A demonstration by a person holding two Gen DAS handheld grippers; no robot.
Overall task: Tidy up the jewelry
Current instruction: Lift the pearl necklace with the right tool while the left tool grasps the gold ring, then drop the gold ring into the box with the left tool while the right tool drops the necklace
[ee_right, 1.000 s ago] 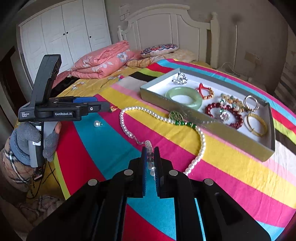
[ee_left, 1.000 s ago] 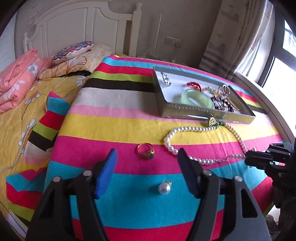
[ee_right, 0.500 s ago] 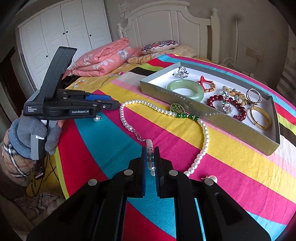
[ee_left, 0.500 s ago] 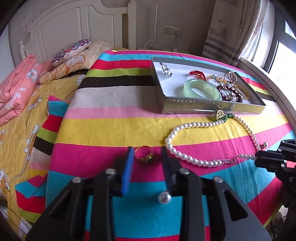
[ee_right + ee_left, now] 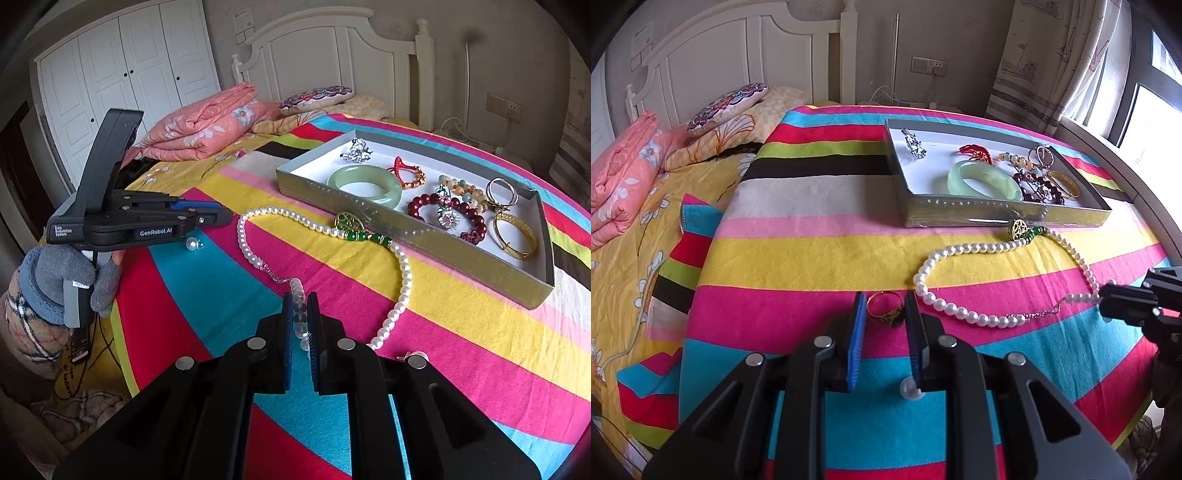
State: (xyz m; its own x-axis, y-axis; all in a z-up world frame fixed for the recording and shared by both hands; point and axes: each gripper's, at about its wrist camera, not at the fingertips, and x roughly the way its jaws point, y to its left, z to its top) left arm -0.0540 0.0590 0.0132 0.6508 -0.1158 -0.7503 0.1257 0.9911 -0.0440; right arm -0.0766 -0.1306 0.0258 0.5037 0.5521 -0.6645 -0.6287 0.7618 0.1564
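Observation:
A gold ring with a dark stone lies on the striped cloth, and my left gripper is shut on it, blue pads against its two sides. In the right wrist view the left gripper hides the ring. My right gripper is shut on the clasp end of a long pearl necklace, which loops across the cloth to a gold and green pendant. The left wrist view shows the pearl necklace running to the right gripper at the right edge.
A grey tray at the back holds a jade bangle, a red bead bracelet, a gold bangle and several small pieces. One loose pearl earring lies under the left fingers, another beside the right gripper. A gloved hand holds the left gripper.
My left gripper moved forward over the loose pearl to the gold ring and its jaws went from wide apart to shut on the ring. The right gripper kept its hold on the necklace.

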